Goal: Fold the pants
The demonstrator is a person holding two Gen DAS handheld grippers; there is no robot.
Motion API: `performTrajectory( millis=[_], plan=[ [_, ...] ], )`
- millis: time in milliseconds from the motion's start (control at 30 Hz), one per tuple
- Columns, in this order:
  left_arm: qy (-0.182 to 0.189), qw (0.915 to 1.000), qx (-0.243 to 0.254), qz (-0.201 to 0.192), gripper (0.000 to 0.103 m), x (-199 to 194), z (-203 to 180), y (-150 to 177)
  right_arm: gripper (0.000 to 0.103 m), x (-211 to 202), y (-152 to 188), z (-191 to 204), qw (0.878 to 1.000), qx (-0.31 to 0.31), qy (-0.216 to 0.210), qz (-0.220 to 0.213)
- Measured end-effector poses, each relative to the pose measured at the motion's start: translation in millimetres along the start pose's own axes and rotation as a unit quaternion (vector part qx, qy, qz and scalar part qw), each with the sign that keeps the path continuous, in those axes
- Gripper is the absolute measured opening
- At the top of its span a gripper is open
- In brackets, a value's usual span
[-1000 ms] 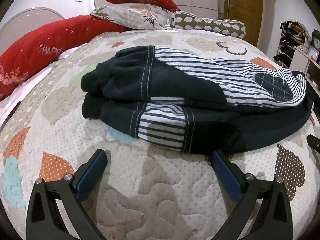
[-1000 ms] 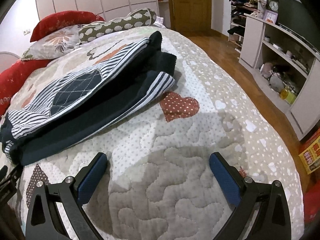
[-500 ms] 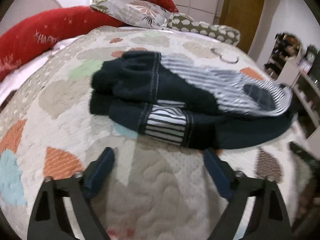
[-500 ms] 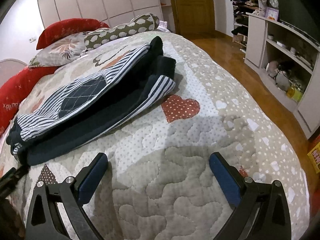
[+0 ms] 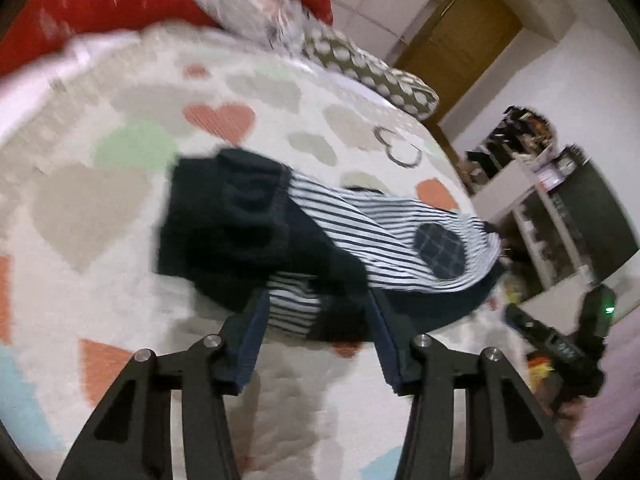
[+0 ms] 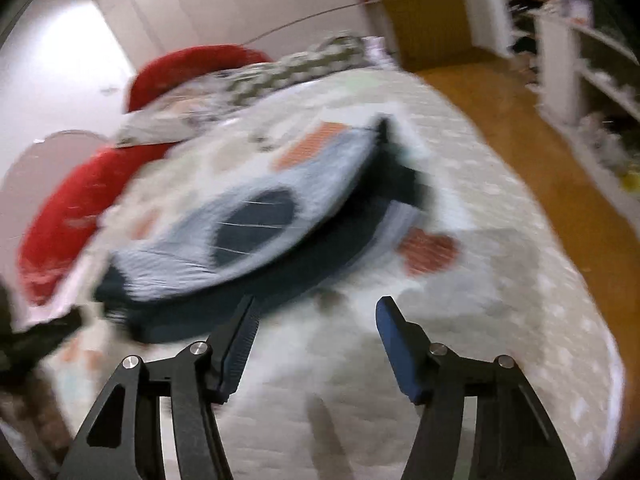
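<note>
The folded pants (image 5: 320, 240), dark navy with striped panels and a quilted patch, are lying mid-frame on the bed's heart-patterned quilt (image 5: 88, 208). My left claw (image 5: 318, 300) is spreading wide around their near striped edge; my right claw (image 6: 316, 304) is gaping, released, just beside their blurred hem. Red pillows (image 6: 60, 216) are sitting at left.

Bare quilt (image 6: 500, 320) right of pants (image 6: 240, 232); pillows (image 5: 360, 68) block far end.
</note>
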State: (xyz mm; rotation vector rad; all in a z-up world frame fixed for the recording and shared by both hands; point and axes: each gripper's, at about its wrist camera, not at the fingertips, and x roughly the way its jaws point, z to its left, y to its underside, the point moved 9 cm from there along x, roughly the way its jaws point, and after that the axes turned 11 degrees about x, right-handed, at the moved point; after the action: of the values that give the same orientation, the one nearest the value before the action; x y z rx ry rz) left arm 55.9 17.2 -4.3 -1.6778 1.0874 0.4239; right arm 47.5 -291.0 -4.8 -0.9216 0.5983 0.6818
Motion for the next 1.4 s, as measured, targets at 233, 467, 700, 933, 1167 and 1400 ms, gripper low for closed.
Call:
performTrajectory(
  millis=[233,467,700,933,1167,1400],
  plan=[
    [0.057,0.9958,-0.052,0.05,0.052,40.4,4.1,-15.3,0.065,48.4,-6.5,41.7,0.994,0.02,-0.063,0.091],
    [0.048,0.9924,-0.085,0.074,0.02,65.4,16.6,-27.4,0.064,86.2,-23.7,25.5,0.993,0.072,-0.019,0.096],
    [0.052,0.9946,-0.084,0.032,0.001,39.3,11.3,-35.1,0.009,75.3,-43.6,24.2,0.997,0.051,-0.009,0.062],
    [0.025,0.9978,-0.061,0.01,0.001,29.7,15.2,-85.2,0.008,56.3,-75.1,58.9,0.999,-0.005,-0.012,0.029],
    [-0.041,0.9976,-0.049,0.027,0.002,78.5,53.8,-149.0,0.008,101.5,-126.4,96.5,0.999,-0.035,0.017,0.029],
    [-0.02,0.9955,-0.088,0.028,0.016,103.0,89.5,-169.0,0.03,187.1,-157.9,91.6,0.996,-0.031,0.067,0.055]
  ],
)
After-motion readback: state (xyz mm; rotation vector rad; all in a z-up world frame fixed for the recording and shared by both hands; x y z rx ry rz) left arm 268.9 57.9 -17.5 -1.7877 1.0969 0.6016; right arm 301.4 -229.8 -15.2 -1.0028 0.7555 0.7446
